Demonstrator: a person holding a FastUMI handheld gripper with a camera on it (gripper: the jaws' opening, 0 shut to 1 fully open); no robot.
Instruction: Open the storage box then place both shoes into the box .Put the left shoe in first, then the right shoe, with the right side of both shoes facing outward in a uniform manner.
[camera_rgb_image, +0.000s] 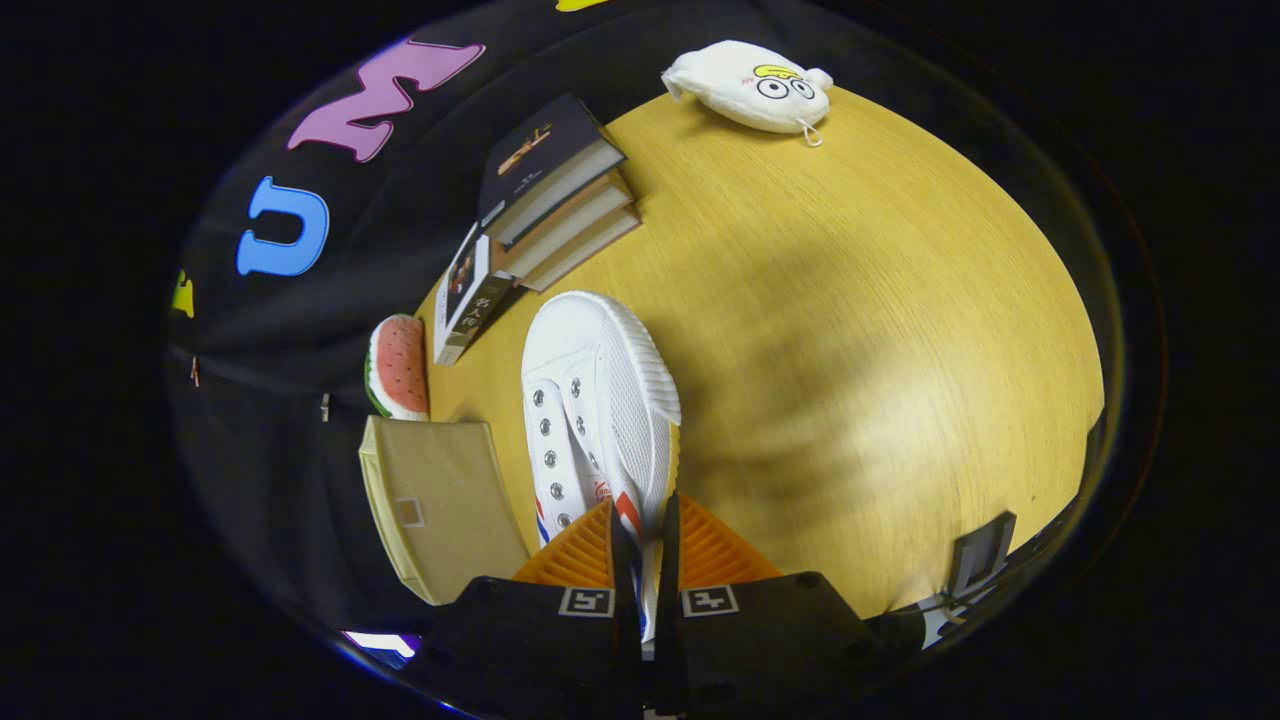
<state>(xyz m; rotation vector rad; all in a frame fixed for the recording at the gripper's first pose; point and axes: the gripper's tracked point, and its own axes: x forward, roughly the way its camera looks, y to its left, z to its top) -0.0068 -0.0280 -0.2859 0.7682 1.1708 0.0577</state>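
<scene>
While the wooden table (850, 330) fills most of the scene, the task's things sit toward the booth wall: the storage box (440, 500), a beige fabric-looking case, lies just beside the fingers, and the white shoe (600, 400) hangs off the gripper (640, 560) next to it, toe pointing away.

Box: walls look soft, likely to flex or slide if pushed. Whether its lid is open cannot be told from this angle.

Shoe: canvas upper, ribbed rubber sole, eyelets with no laces seen. Judged light, with a floppy upper and a stiffer sole. The fingers are nearly closed, both pressing a thin edge at the heel or collar end. A hold on the collar is workable but the toe may swing; gripping nearer the sole rim would steady it.

Which shoe of the pair this is cannot be told.

Smaller items: stack of books (550, 190), watermelon-slice toy (398, 365), white plush toy (750, 88) at the far edge of the table.
</scene>
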